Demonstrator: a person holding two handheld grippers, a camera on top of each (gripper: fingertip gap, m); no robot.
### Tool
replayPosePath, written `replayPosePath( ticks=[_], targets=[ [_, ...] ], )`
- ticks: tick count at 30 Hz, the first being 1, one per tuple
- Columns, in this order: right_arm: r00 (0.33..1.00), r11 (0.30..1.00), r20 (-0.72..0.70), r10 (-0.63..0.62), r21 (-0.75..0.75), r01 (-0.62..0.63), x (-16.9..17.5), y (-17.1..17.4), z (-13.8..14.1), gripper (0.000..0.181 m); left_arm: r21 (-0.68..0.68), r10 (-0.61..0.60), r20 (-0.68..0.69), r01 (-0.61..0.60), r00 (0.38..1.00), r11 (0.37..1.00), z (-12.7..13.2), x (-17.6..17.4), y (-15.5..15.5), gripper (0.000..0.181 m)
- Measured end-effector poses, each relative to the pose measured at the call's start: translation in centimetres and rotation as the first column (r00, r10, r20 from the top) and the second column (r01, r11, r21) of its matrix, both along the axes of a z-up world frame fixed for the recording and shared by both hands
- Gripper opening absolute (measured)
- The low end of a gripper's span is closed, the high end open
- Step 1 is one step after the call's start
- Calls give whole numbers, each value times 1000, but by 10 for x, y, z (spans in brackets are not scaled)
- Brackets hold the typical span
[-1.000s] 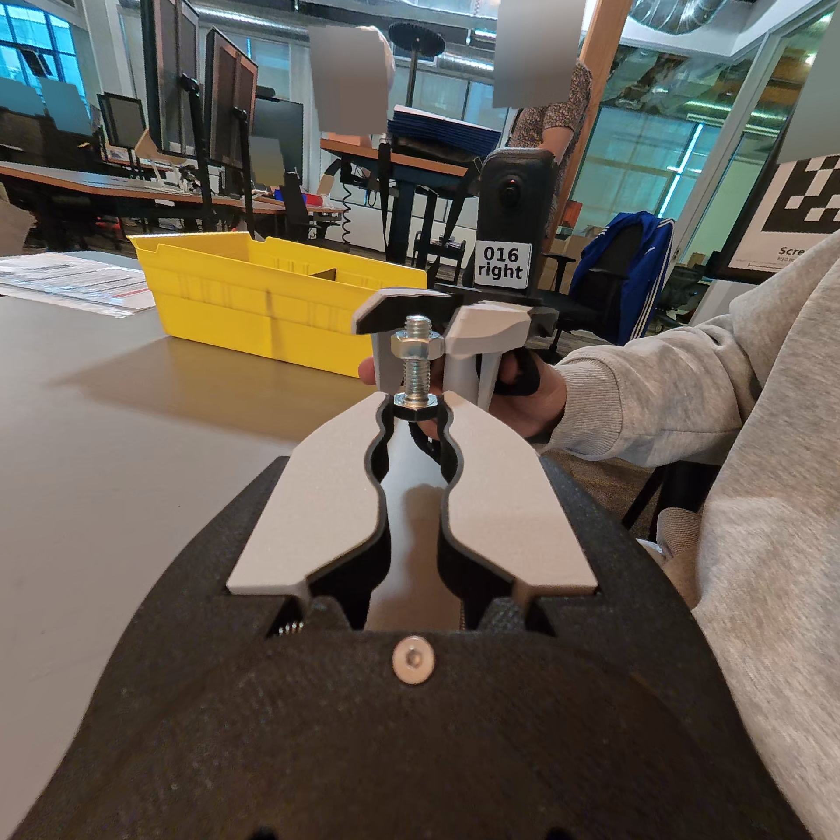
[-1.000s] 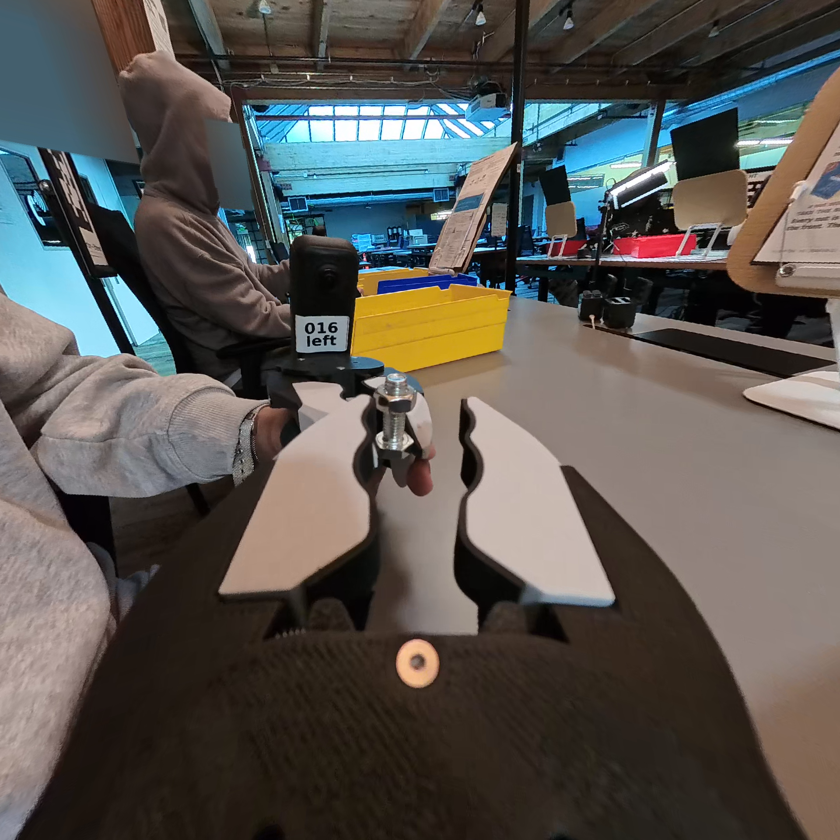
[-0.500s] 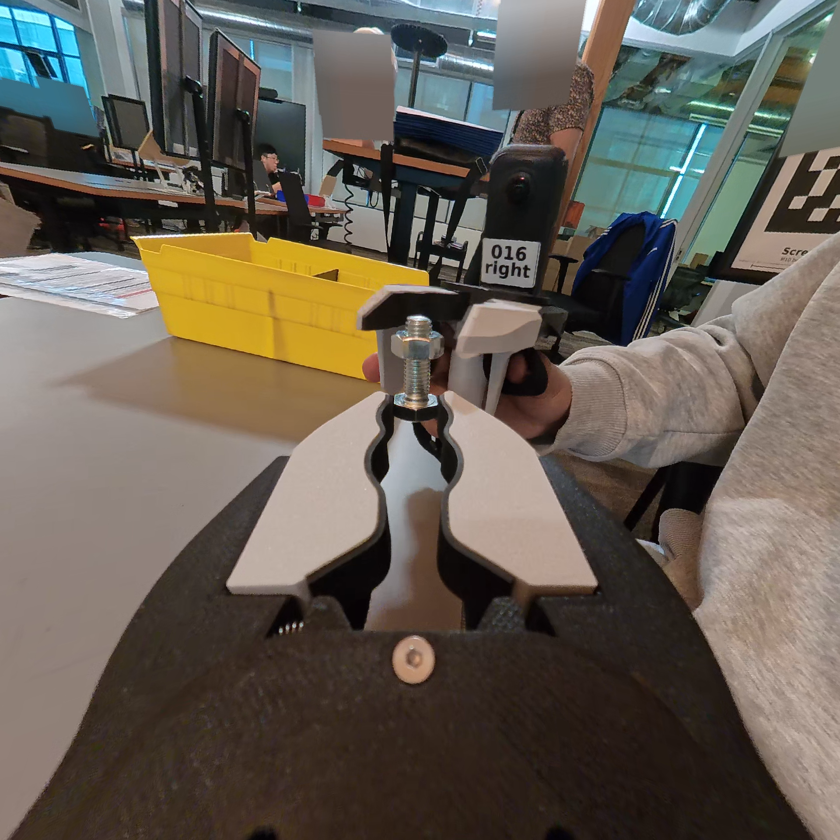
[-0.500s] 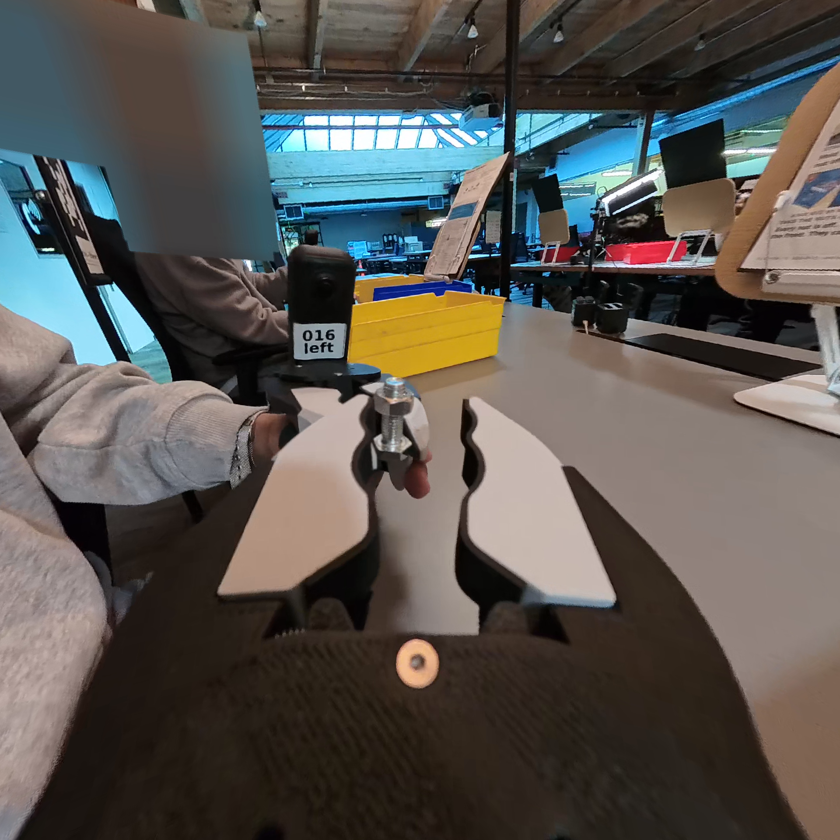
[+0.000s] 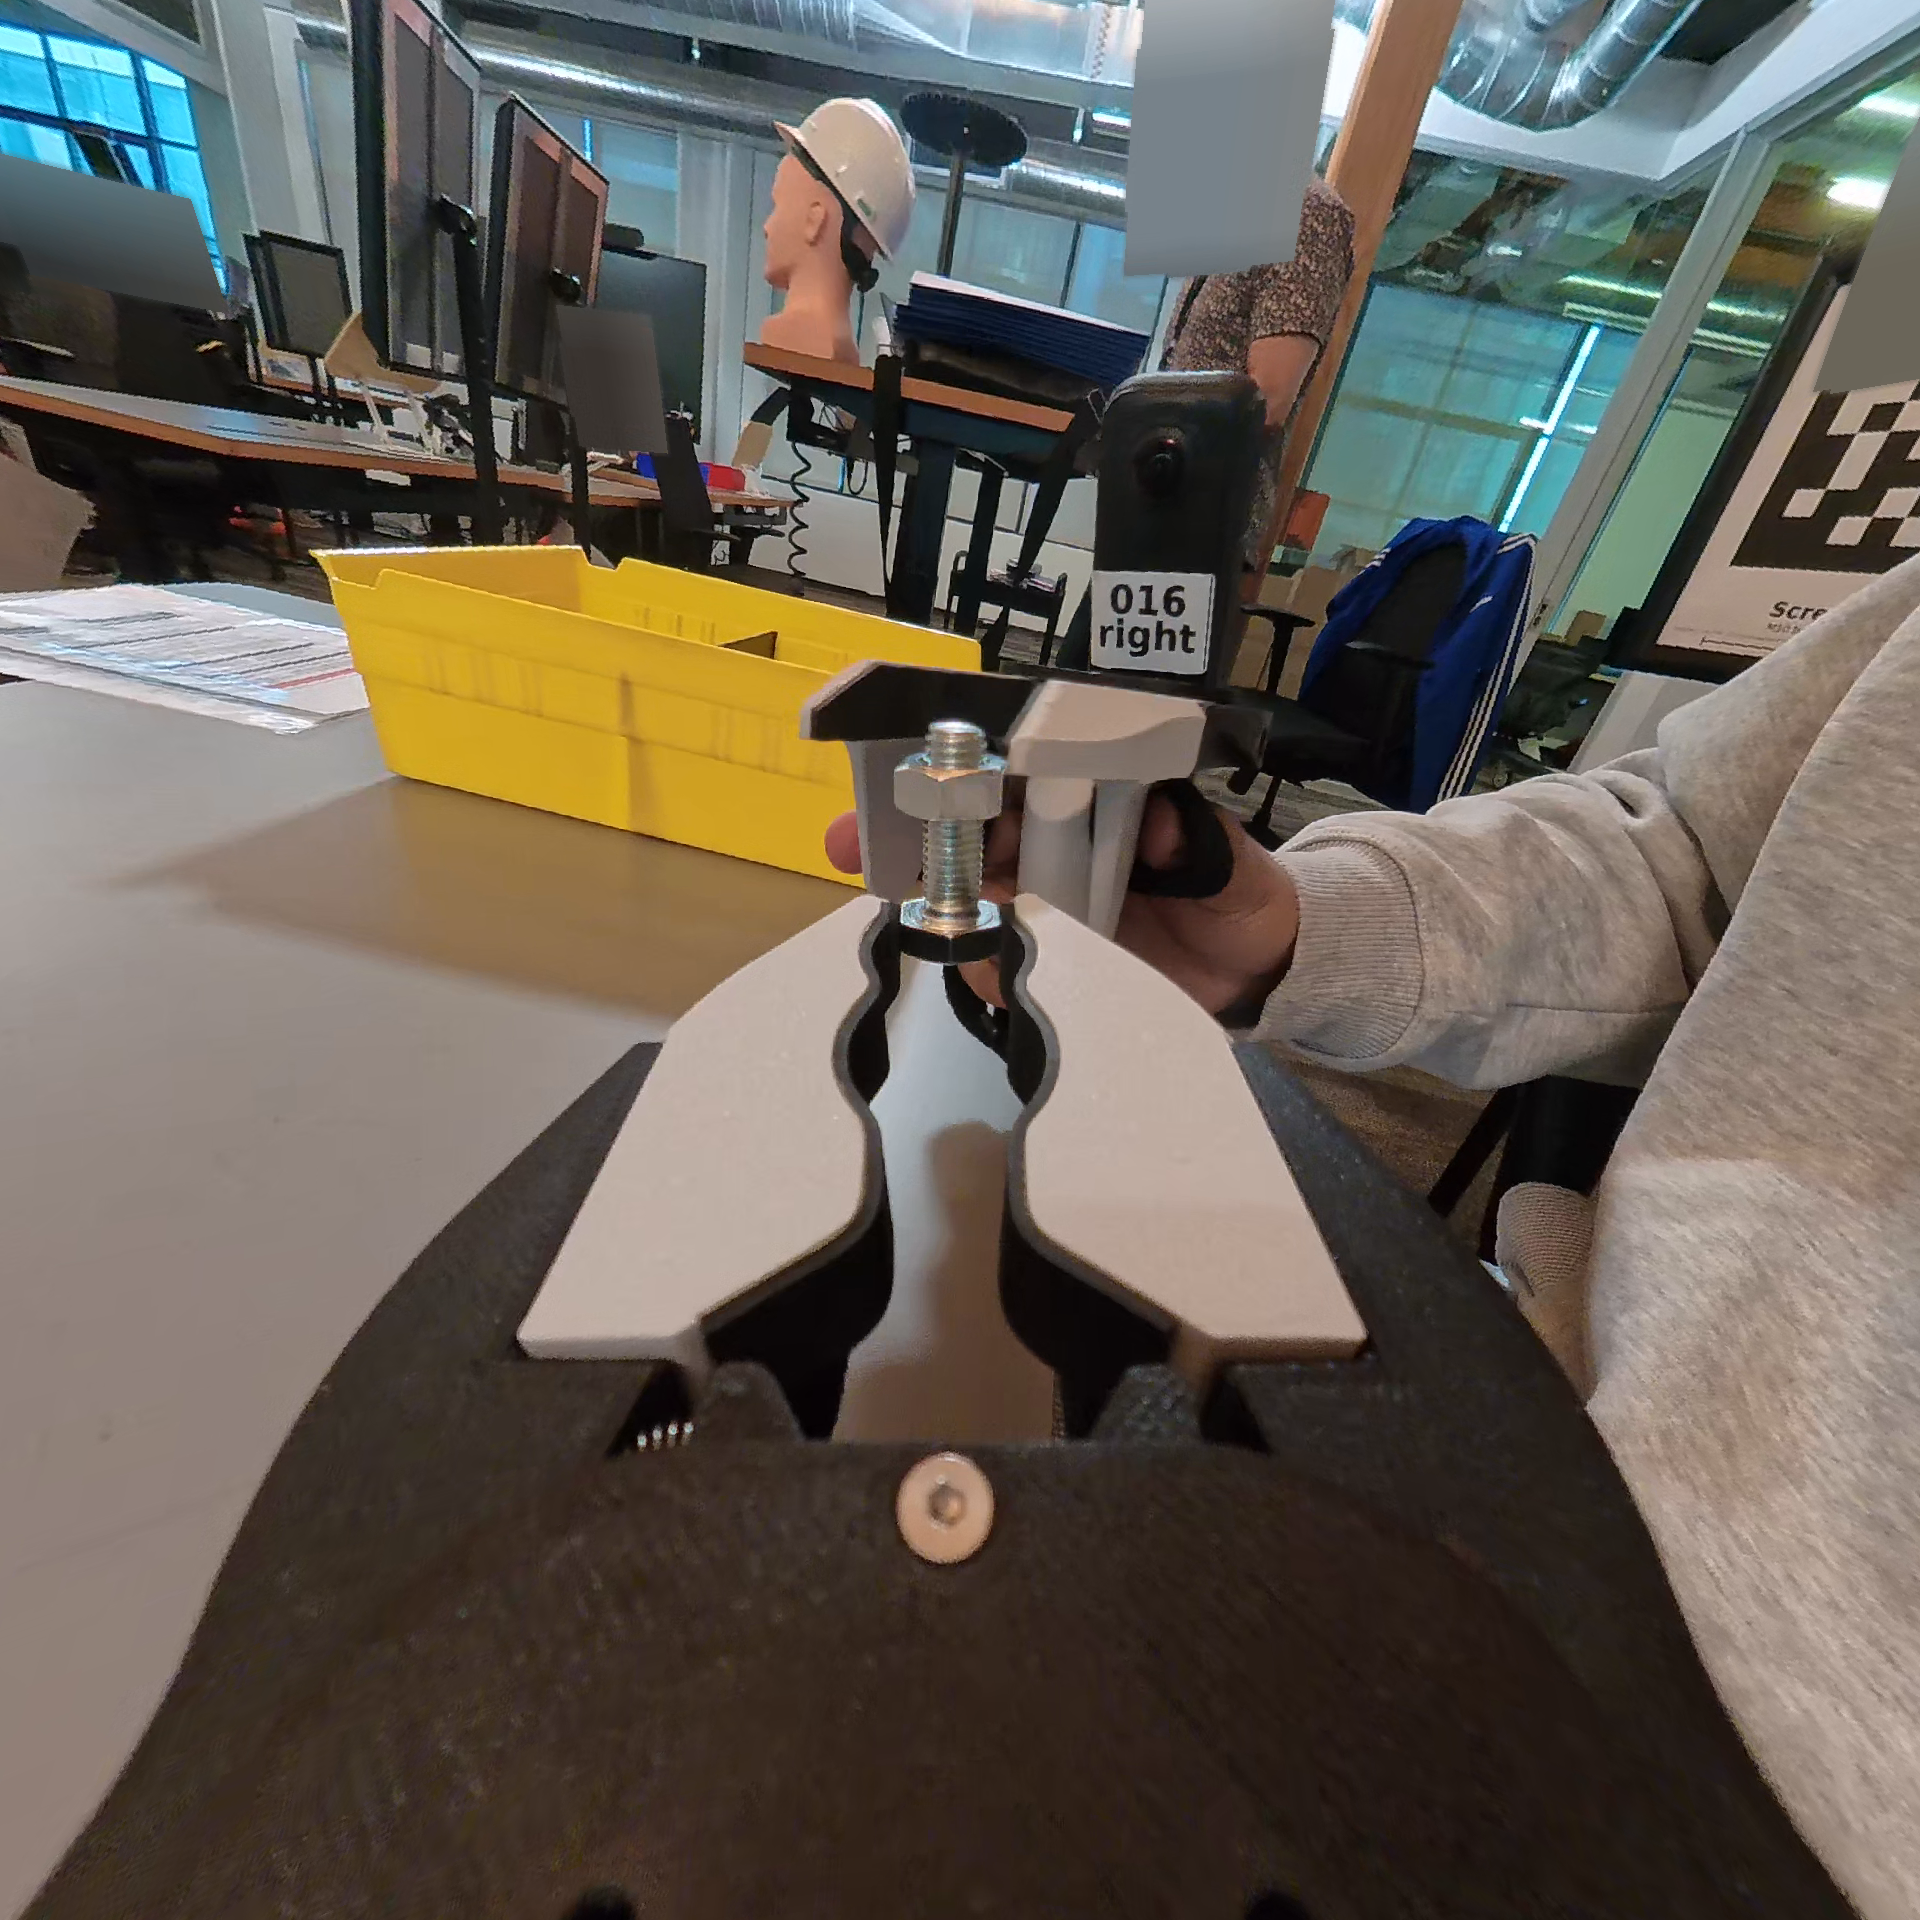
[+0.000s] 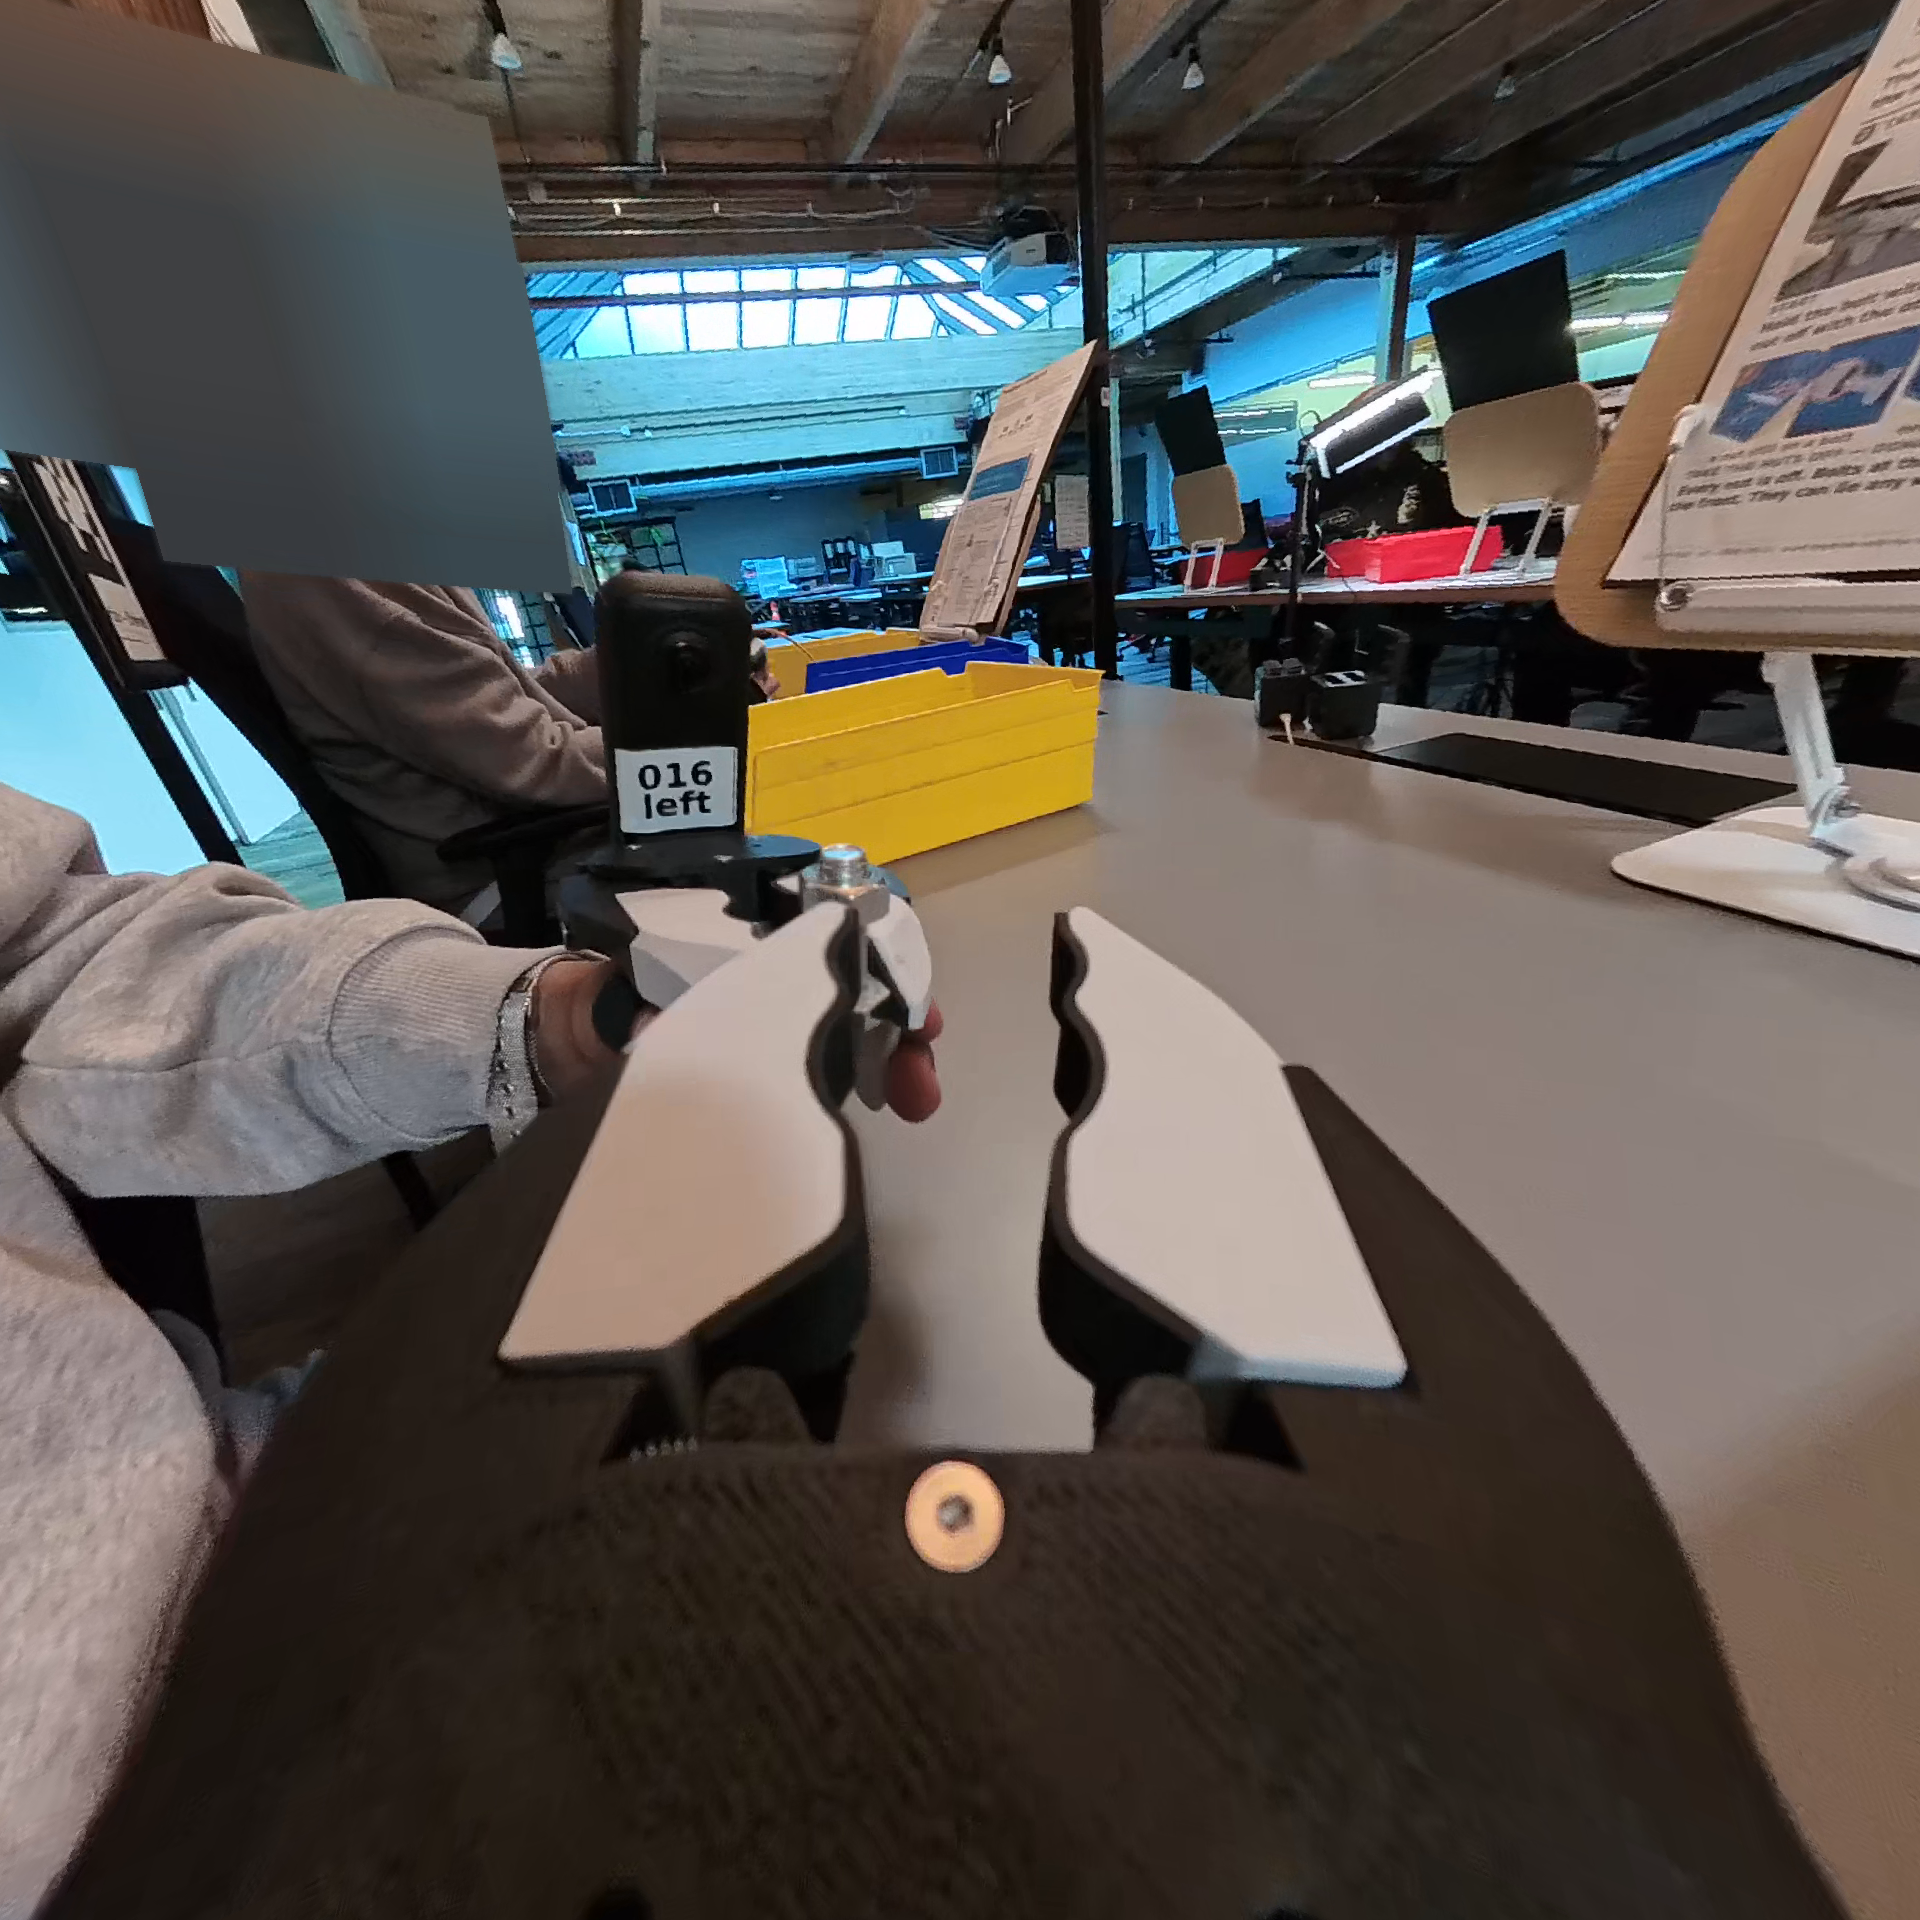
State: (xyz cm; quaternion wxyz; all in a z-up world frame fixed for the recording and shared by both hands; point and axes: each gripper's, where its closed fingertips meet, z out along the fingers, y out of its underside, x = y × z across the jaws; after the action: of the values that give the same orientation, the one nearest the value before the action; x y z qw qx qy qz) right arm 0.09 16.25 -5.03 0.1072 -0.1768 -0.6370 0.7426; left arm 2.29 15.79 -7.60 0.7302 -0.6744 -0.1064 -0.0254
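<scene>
While upright between closed left tongs (image 5: 948, 920), nutted bolt (image 5: 953, 831); right tongs (image 6: 951, 961) agape.

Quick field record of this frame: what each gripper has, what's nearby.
left gripper: shut on bolt head, bolt upright
bolt: silver, threaded, hex nut near its top
right gripper: open, empty, fingers either side of the bolt, not touching
table: grey, below both grippers
yellow bin: on table behind the bolt
document stand: on table, to the right gripper's right
</scene>
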Motion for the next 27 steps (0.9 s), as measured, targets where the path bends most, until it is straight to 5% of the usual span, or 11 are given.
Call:
replayPosePath(
  ticks=[27],
  targets=[
    [999, 999, 0, 34, 29, -34, 7, -8, -4, 34, 12, 10, 4, -10, 1000, 1000, 1, -2, -1, 18]
  ],
)
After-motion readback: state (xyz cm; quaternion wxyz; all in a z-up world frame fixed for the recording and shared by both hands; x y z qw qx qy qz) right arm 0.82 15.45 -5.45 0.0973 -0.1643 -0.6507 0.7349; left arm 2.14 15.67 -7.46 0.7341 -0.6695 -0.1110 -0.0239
